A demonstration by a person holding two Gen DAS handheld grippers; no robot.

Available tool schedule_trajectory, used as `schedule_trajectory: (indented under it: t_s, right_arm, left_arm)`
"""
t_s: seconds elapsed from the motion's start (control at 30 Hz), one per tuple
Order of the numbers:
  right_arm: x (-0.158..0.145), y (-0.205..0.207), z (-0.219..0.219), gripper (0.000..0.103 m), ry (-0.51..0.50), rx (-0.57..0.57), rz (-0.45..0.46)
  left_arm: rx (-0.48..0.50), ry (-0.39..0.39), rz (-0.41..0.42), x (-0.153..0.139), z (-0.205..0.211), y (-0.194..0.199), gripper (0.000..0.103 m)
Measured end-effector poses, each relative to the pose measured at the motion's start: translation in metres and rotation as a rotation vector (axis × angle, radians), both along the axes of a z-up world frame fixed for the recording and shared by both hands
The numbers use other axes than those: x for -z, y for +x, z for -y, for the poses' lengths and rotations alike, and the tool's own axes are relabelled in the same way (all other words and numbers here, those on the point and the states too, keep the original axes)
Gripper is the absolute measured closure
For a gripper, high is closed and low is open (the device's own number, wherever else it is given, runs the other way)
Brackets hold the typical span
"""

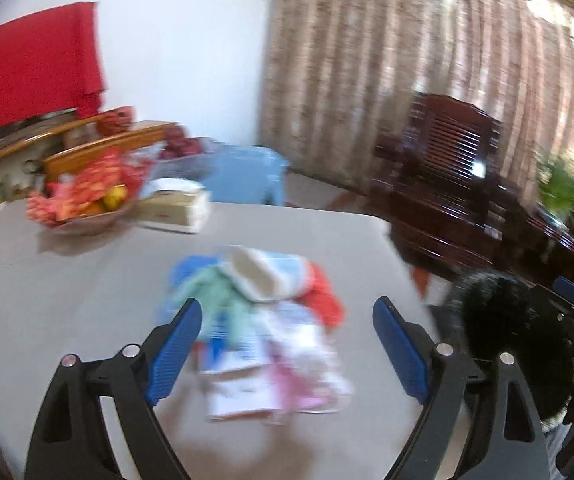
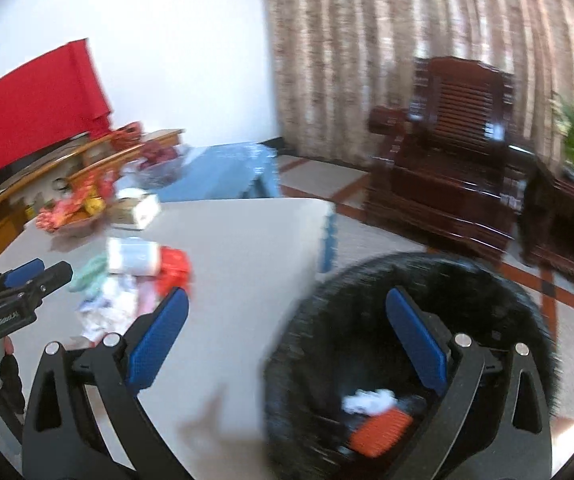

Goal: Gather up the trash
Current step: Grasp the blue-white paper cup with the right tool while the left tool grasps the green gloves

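Two grippers were in play, and both had their jaws spread wide with nothing between the pads. The left gripper [image 1: 287, 354] sat right over the pile of wrappers [image 1: 263, 332] on the table [image 1: 67, 280], so the pile lay straight ahead of its jaws, stretching away from them toward the far edge. Everything was motion-blurred, so I couldn't pick out single pieces beyond a white cup [image 1: 253, 274] and a red scrap [image 1: 323, 296] on the far side.

The right gripper [image 2: 287, 352] was off past the table's edge, hanging over the black bin [image 2: 407, 360], which already had a white crumple [image 2: 371, 400] and an orange wrapper [image 2: 381, 430] inside. From its view the pile was well off to the left. So my guess was the left one was nearer for the next grab, with the bin to its right.
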State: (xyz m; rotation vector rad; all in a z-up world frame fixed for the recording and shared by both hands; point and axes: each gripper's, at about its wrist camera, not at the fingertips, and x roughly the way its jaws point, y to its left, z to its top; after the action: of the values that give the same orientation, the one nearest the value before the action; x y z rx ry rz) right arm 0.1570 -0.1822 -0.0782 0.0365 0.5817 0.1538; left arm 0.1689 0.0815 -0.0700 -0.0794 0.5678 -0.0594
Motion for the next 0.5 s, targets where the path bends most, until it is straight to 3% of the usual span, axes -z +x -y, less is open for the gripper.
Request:
schedule_trajectory:
  t_s: [0.23,0.5]
  right_arm:
    - [0.005,0.051,-0.07,0.006,0.047,-0.155,-0.022]
    - [0.026,0.107,-0.138,0.006,0.018,-0.27,-0.074]
  left_arm:
    - [-0.117,0.034,0.002,0.009,-0.051,0.012,0.017]
    - [-0.163,0.043,-0.023,0.027,-0.078,0.029,0.017]
